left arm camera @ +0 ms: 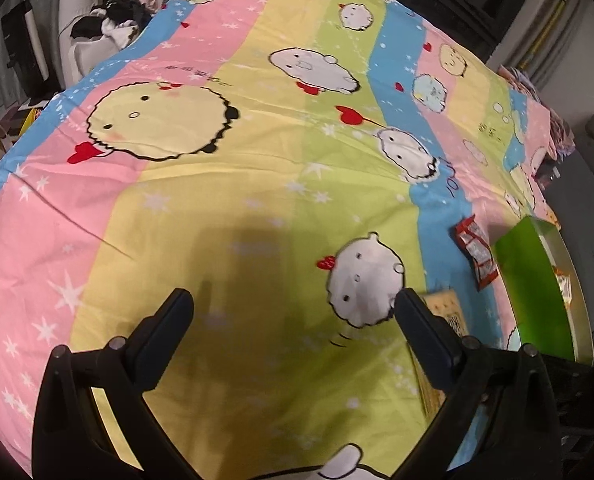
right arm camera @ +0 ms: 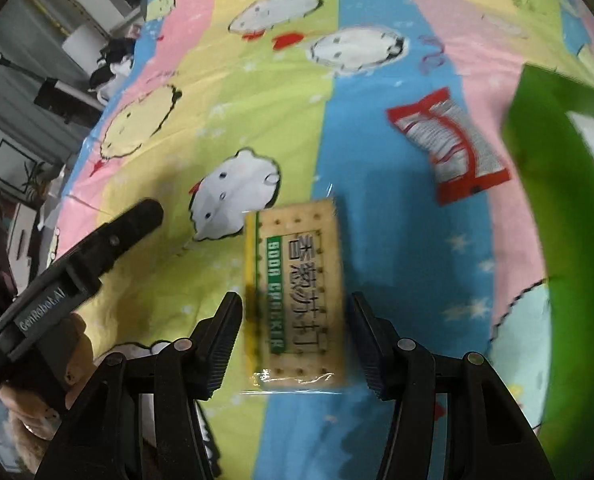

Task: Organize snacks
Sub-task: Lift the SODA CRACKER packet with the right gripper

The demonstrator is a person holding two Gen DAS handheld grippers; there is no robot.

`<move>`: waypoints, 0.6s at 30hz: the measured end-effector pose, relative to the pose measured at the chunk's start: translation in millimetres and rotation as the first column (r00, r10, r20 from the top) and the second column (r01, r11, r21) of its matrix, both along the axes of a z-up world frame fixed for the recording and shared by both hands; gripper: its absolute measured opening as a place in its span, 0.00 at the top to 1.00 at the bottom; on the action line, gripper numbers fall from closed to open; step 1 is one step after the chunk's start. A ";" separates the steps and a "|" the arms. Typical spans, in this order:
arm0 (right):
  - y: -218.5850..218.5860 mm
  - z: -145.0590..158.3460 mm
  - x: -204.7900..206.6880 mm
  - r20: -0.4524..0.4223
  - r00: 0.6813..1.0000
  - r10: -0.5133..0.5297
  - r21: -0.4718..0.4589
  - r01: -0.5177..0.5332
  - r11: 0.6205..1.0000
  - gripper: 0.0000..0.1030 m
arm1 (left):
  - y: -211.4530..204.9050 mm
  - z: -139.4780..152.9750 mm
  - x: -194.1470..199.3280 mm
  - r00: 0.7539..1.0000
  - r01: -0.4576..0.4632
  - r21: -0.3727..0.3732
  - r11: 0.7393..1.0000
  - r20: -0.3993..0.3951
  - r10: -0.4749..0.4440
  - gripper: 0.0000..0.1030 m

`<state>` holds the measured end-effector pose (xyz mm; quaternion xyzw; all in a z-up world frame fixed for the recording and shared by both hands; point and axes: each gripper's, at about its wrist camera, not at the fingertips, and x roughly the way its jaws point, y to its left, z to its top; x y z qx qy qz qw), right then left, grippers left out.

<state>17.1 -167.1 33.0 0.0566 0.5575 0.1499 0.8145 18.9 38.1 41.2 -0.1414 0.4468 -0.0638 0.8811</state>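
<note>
Right claw [right arm camera: 295, 336] spread around a cracker pack [right arm camera: 297, 292], not pinching it.
Left claw [left arm camera: 295, 312] spread and empty above the bedsheet [left arm camera: 217, 200]; red packet [right arm camera: 449, 146] beside green box [right arm camera: 557, 200].

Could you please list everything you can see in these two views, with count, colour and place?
Bedsheet: one, striped pink, yellow, green and blue with cartoon prints, spread under everything.
Cracker packet: one, tan with a green band and a yellow edge, between the right tool's fingers.
Snack packet: one, red and silver, lying flat on the sheet beside the box.
Box: one, bright green, open, at the right edge; an orange packet lies inside.
Clothes pile: one, black and white, beyond the sheet's far left edge.
Left tool: one, black, open over bare sheet.
Right tool: one, black, fingers either side of the cracker packet; contact cannot be told.
Hand: one, holding the left tool.
</note>
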 end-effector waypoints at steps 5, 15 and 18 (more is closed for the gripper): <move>-26.2 21.2 -7.0 0.081 0.996 -0.033 0.080 0.027 0.996 0.39 | -14.3 10.3 -11.8 0.998 0.053 -0.028 0.998 0.022 -0.052 0.08; -50.2 21.9 -2.8 0.100 0.987 -0.122 0.223 0.097 0.970 0.43 | -62.8 16.0 -35.9 0.966 0.258 -0.141 0.956 0.036 -0.255 0.29; -46.8 12.2 1.8 0.049 0.994 -0.097 0.282 0.080 0.956 0.48 | -76.4 8.0 -36.0 0.958 0.284 -0.124 0.951 0.007 -0.285 0.37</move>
